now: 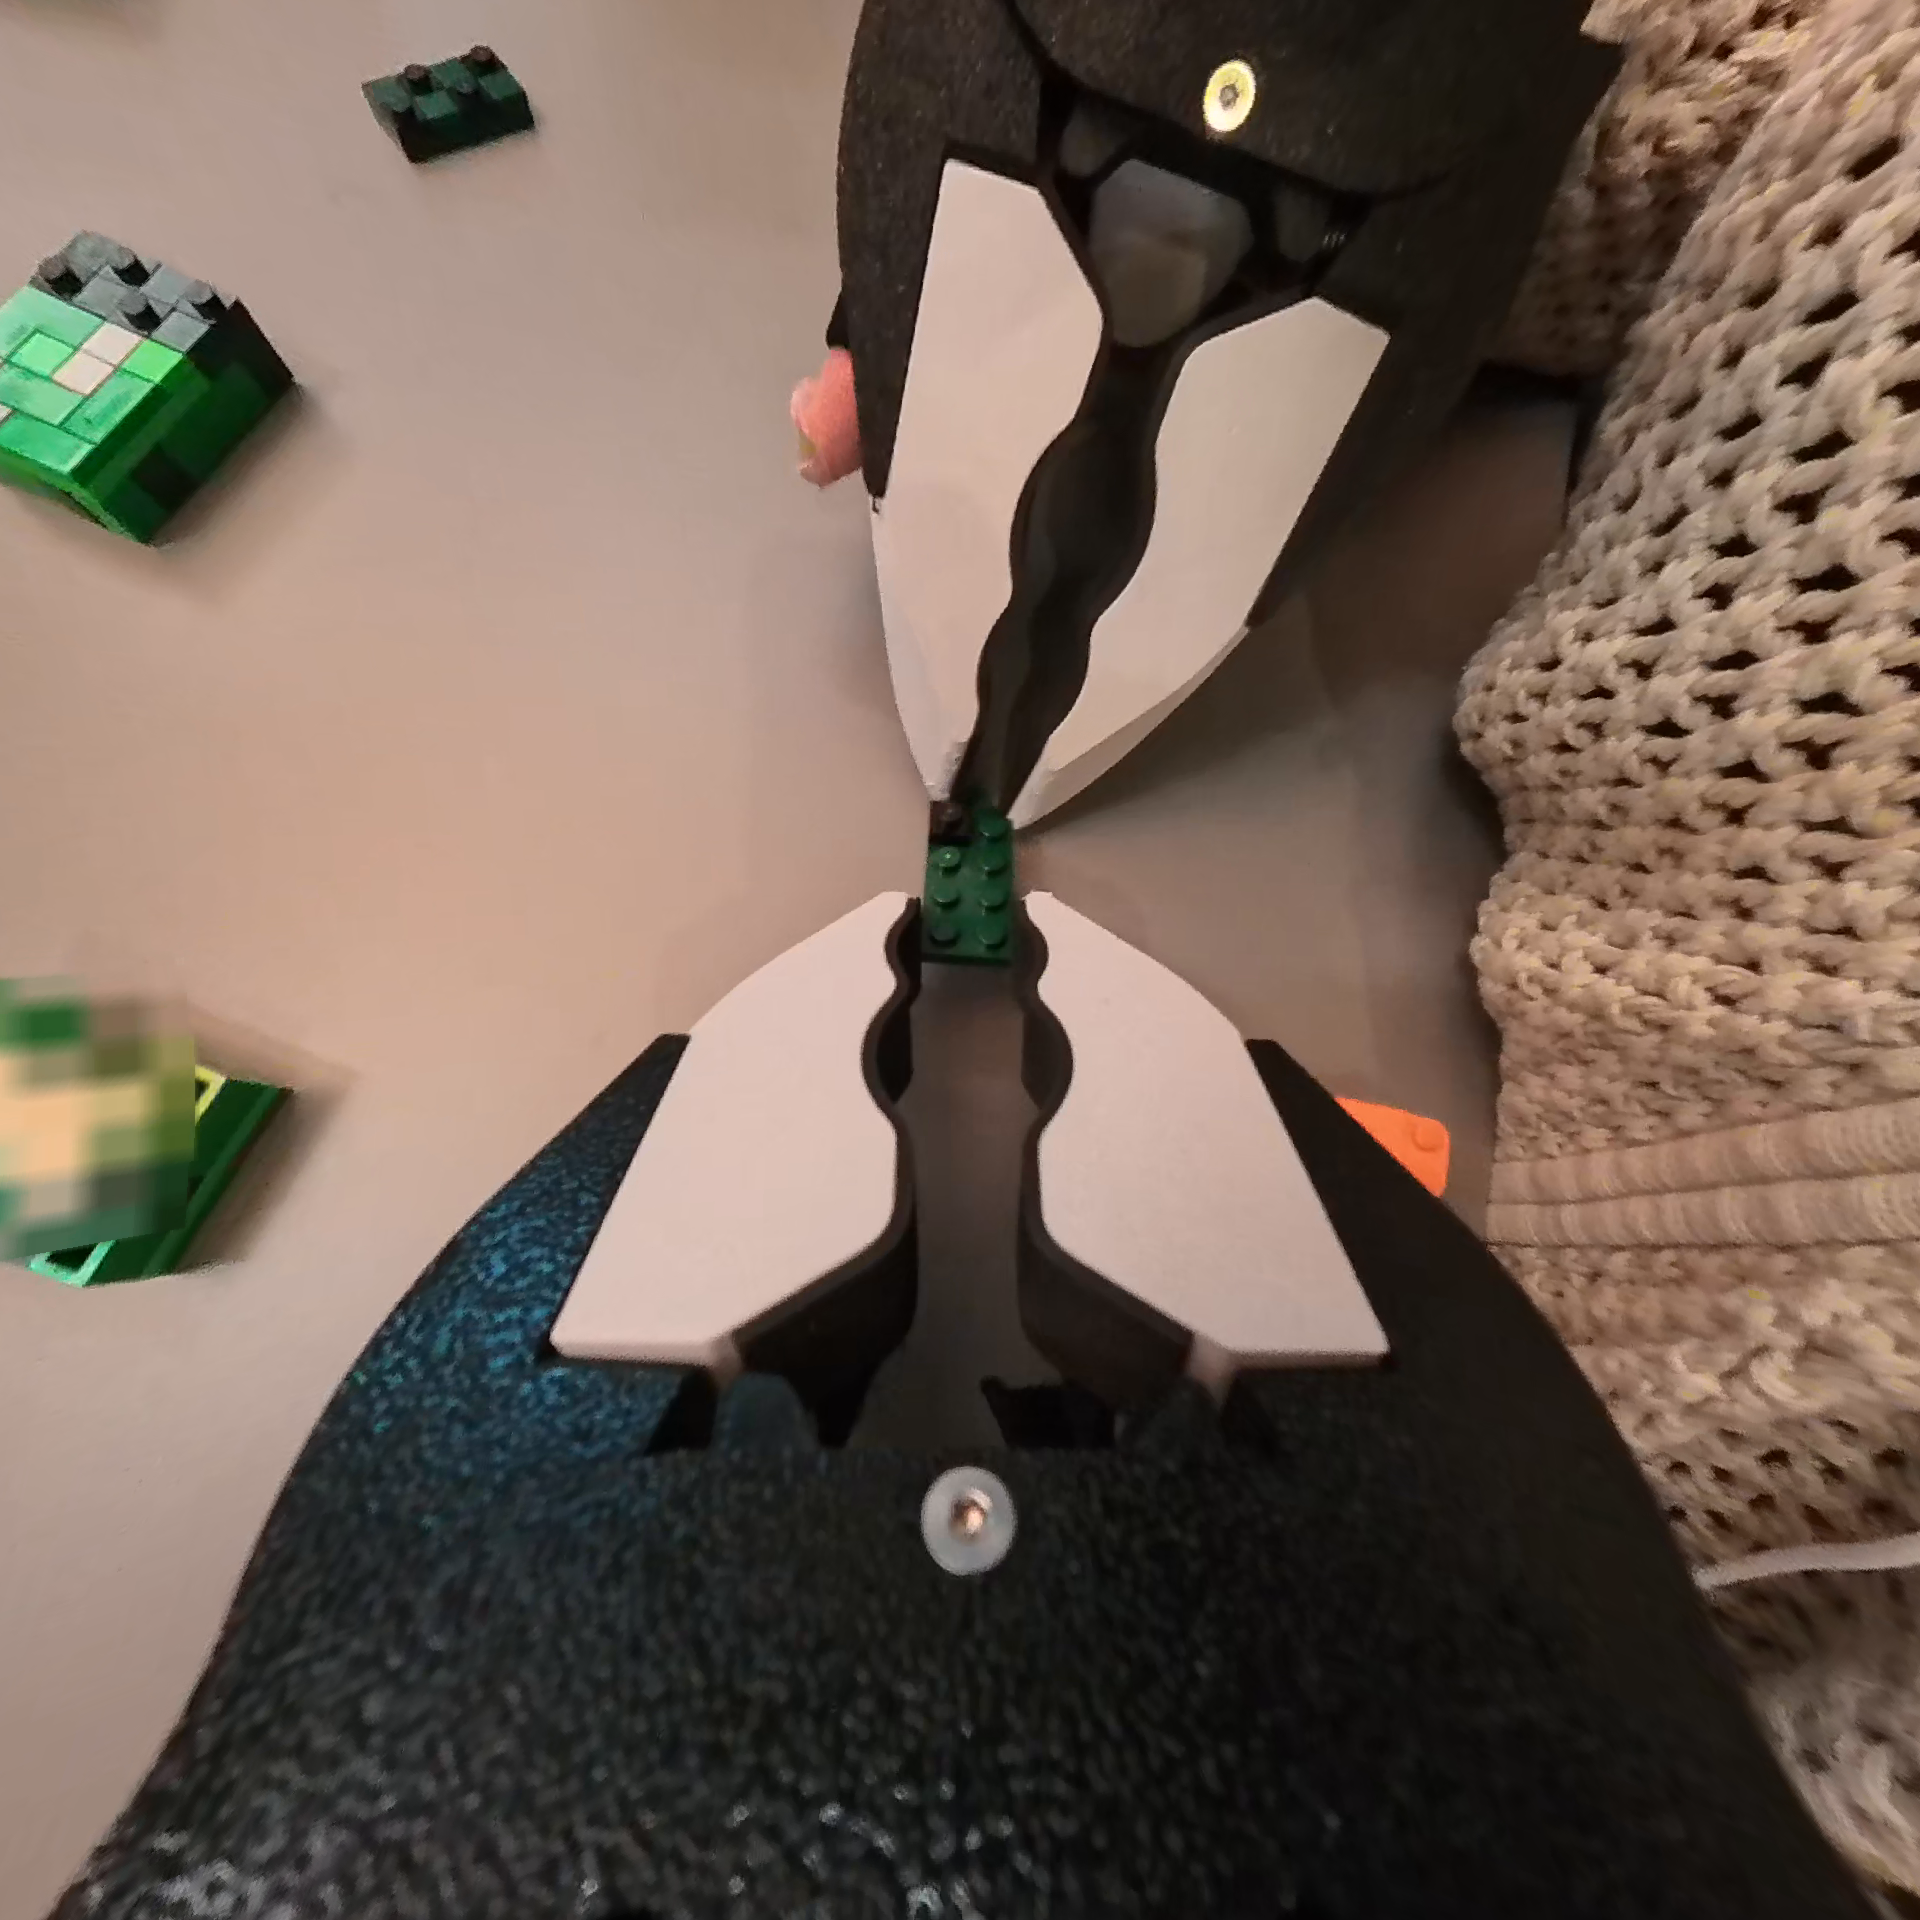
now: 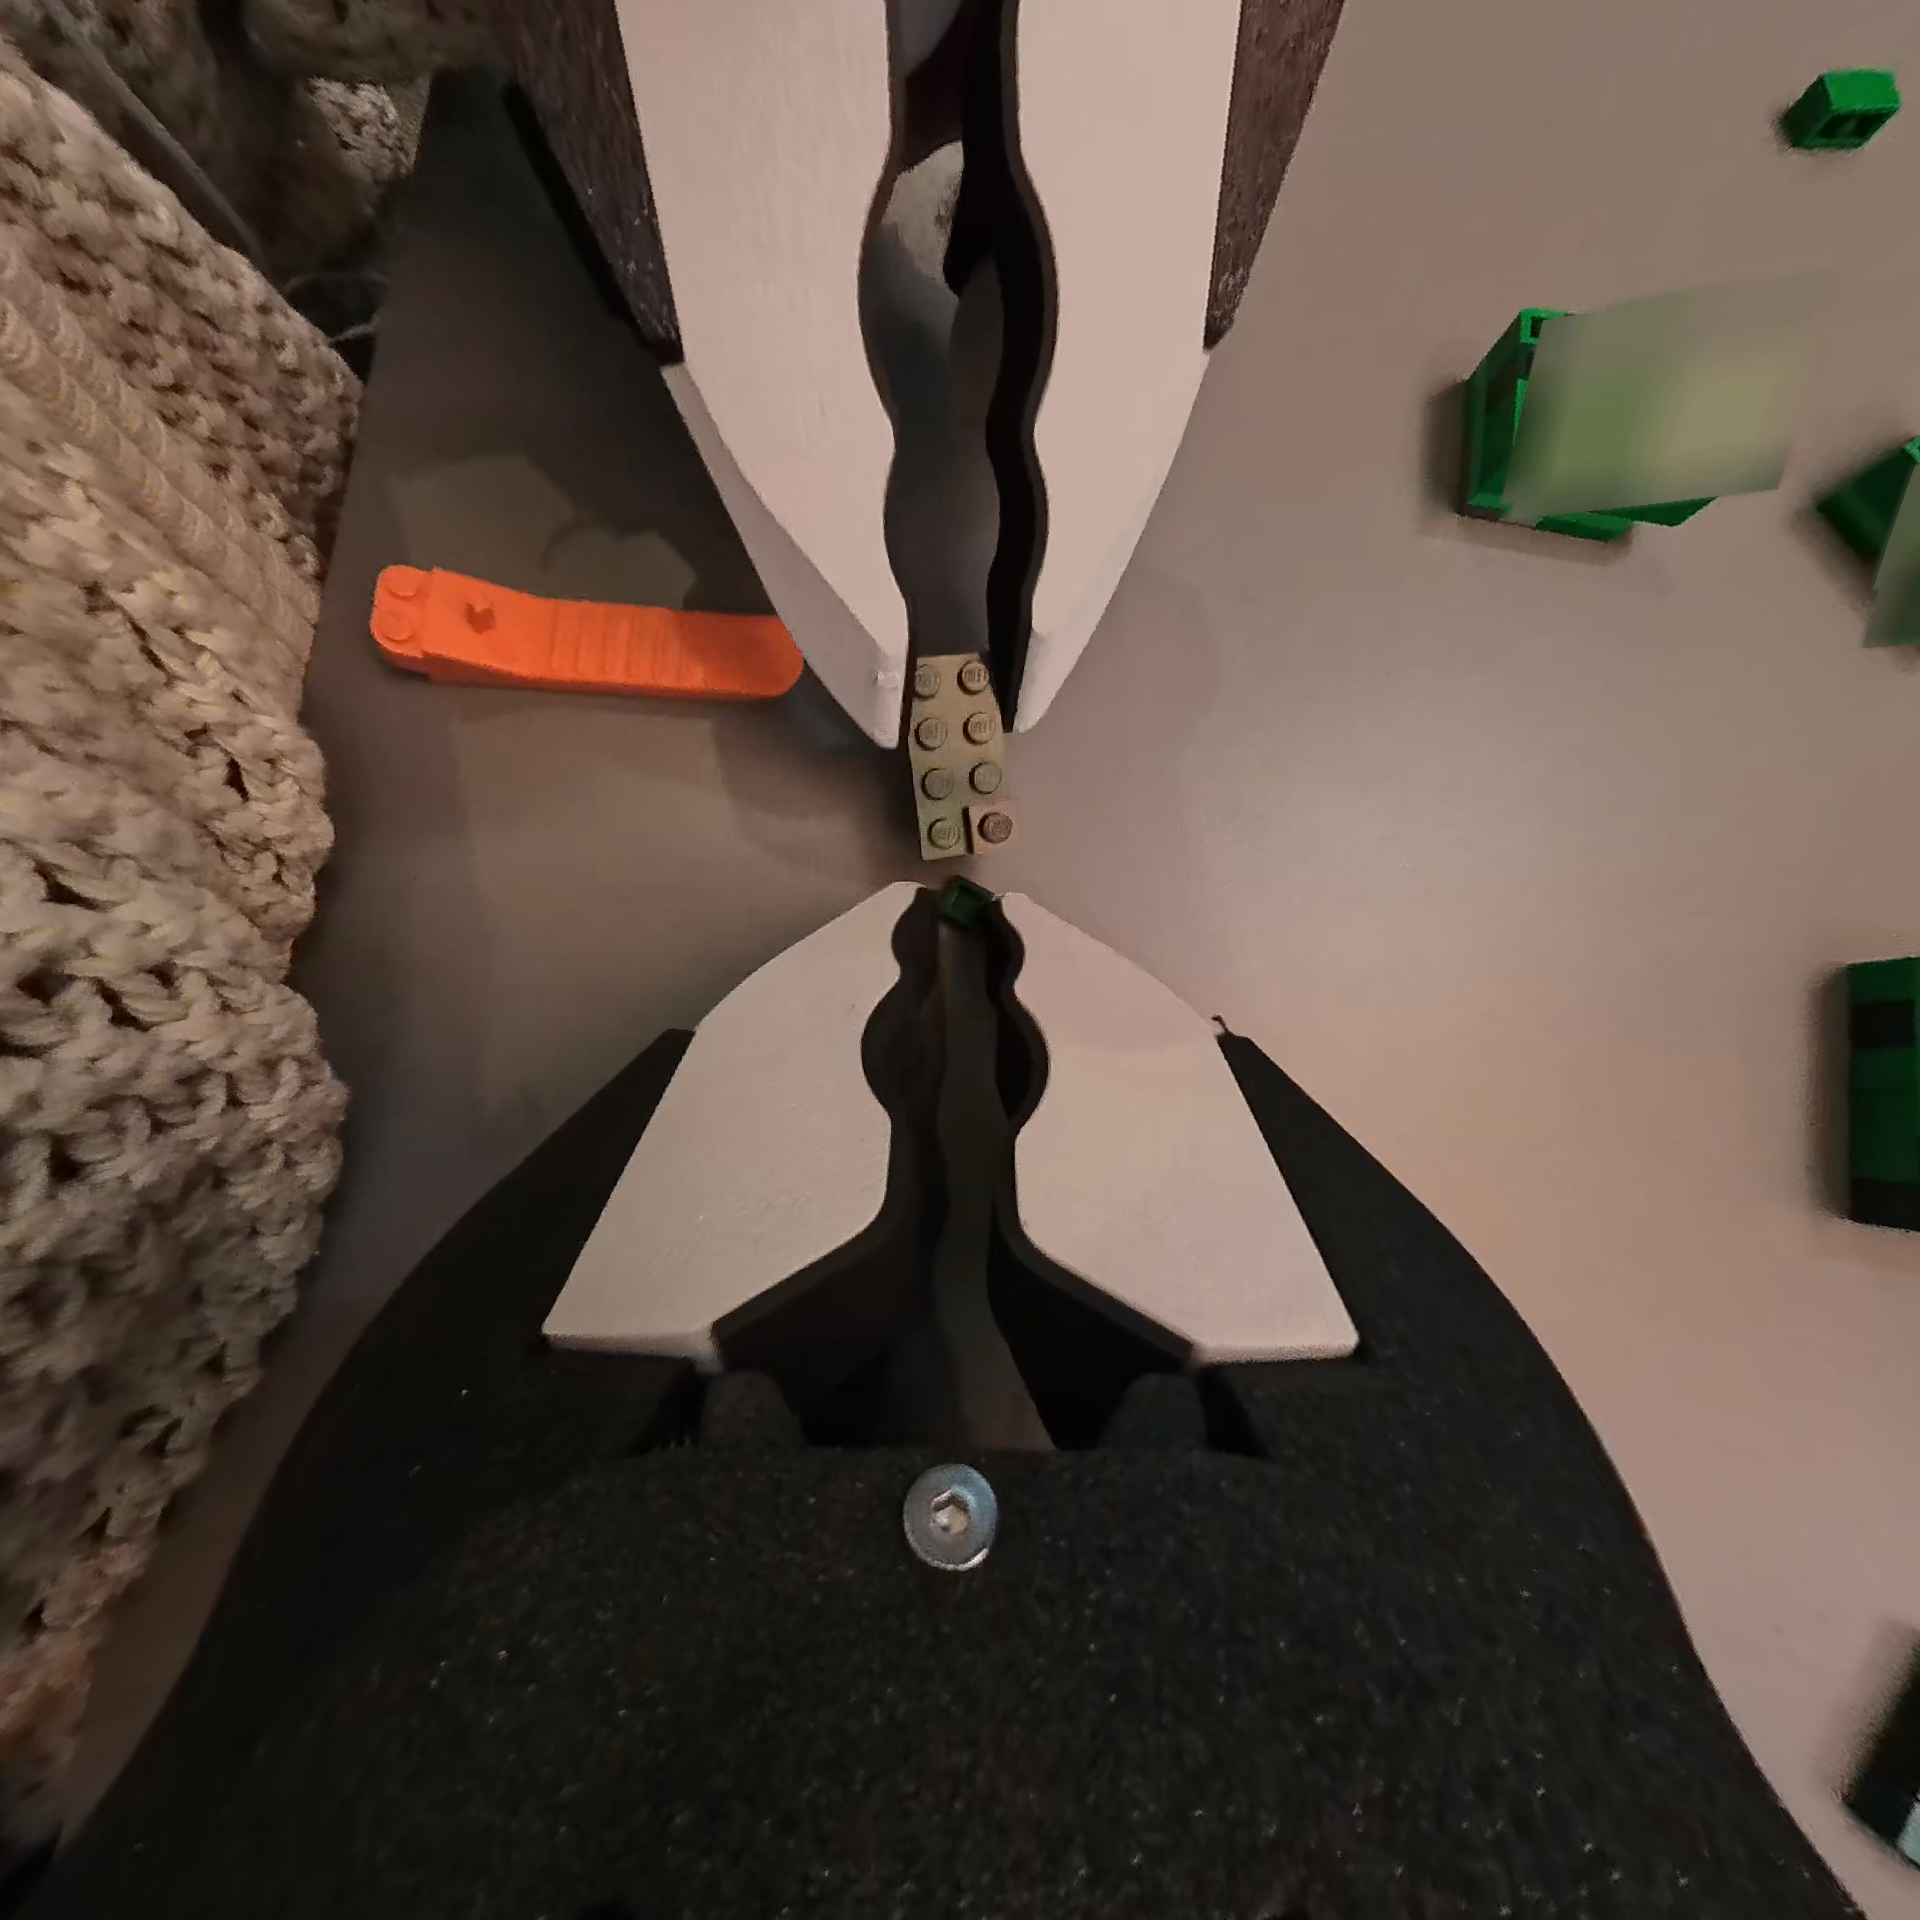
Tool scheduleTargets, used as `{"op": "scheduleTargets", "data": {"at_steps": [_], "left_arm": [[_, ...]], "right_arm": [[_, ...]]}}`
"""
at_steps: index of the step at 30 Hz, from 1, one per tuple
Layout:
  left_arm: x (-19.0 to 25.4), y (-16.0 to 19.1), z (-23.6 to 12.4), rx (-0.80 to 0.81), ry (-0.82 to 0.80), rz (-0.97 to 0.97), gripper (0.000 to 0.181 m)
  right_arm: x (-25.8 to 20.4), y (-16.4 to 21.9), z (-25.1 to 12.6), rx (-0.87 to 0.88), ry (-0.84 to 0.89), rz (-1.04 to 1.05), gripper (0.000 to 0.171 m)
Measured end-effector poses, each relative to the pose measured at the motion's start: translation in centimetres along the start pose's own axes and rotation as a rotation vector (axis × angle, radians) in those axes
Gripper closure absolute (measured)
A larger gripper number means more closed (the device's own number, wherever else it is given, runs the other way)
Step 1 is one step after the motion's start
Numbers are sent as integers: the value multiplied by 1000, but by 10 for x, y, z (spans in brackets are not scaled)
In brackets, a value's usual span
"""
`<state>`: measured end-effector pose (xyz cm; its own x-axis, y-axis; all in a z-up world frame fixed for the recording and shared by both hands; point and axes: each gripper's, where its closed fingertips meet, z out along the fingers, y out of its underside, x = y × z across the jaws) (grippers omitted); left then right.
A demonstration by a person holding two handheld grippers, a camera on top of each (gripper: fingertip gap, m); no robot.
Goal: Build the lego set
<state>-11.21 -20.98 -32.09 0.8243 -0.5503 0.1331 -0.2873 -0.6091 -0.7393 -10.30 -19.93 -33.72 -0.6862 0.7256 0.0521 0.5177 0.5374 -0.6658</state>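
Note:
My left gripper (image 1: 967,914) is shut on the near end of a dark green 2x4 plate (image 1: 971,894) and holds it above the table. The plate looks pale olive in the right wrist view (image 2: 954,753), where the left gripper (image 2: 954,717) reaches in from the top. A small dark 1x1 piece (image 2: 995,827) sits on the plate's free corner, also visible in the left wrist view (image 1: 948,821). My right gripper (image 2: 961,896) is shut on a tiny green piece (image 2: 962,900), a small gap from the plate's end. In the left wrist view the right gripper (image 1: 975,795) comes from the top.
An orange brick separator (image 2: 582,644) lies on the table near a knitted beige fabric (image 2: 135,727). Green sub-builds (image 1: 125,395) and a dark green piece (image 1: 447,99) lie to the left. More green pieces (image 2: 1881,1091) lie to the right in the right wrist view. A fingertip (image 1: 831,416) shows beside the right gripper. My two grippers' fingertips are within a few centimetres of each other.

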Motion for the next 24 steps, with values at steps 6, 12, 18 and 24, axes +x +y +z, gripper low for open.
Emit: {"op": "scheduleTargets", "data": {"at_steps": [6, 12, 18, 24], "left_arm": [[-1, -1, 2, -1, -9, -4, 166], [-2, -2, 3, 2, -11, -8, 166], [-1, -2, 6, 3, -1, -8, 166], [-2, -1, 6, -2, -3, -9, 166]], "right_arm": [[0, 1, -2, -16, 7, -14, 163], [-3, -5, -6, 12, -3, -11, 163], [-2, -9, -10, 28, -2, -7, 164], [1, -3, -12, -23, 2, -24, 164]]}}
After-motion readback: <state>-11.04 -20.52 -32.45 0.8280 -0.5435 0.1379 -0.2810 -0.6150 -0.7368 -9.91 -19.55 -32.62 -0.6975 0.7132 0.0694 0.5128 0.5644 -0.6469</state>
